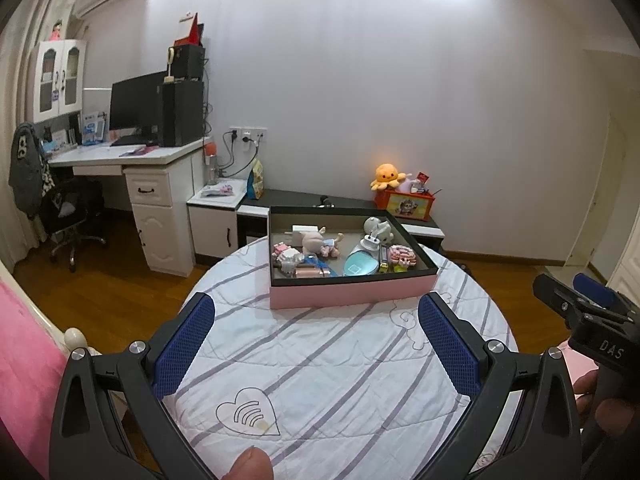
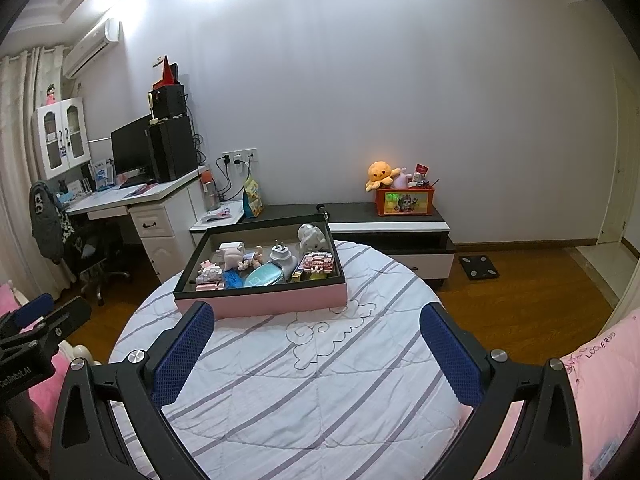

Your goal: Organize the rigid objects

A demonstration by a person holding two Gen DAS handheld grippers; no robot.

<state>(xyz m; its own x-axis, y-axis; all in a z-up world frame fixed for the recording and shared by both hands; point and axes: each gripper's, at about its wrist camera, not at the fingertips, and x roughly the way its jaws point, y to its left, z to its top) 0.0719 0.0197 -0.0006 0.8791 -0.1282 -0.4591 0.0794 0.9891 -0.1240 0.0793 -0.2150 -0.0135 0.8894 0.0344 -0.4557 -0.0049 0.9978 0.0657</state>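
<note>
— Pink outside, black inside: one shallow box [image 1: 352,294], centre of frame in both views, resting on the round counter [image 1: 320,380] at its far edge.

— Inside the box?

— About nine small pieces, packed close. One white figurine [image 1: 378,227] at the back right, one white plug [image 2: 280,253], one pale doll [image 1: 318,243] lying down, one teal case [image 1: 360,266], one blue item beside it, two pink block figures [image 2: 318,263], one white cube at the back left, one rose-gold bar [image 1: 310,271] along the front wall.

— Tongs?

— Two pairs. Left tongs [image 1: 316,344] spread wide, blue pads [image 1: 184,346] well apart, nothing between them, low in frame above the cloth. Right tongs [image 2: 316,354] likewise wide apart and empty. Each pair visible at the edge of the other view.

— Surface, room?

— White quilted cloth with grey-purple stripes, a heart outline near lower centre of the left view. Wooden floor, pale wall. White desk [image 1: 132,160] with one dark monitor at upper left, low dark cabinet [image 2: 384,216] behind the box, one orange plush octopus [image 2: 378,174] on a red box there. Pink bedding at the lower corners.
</note>
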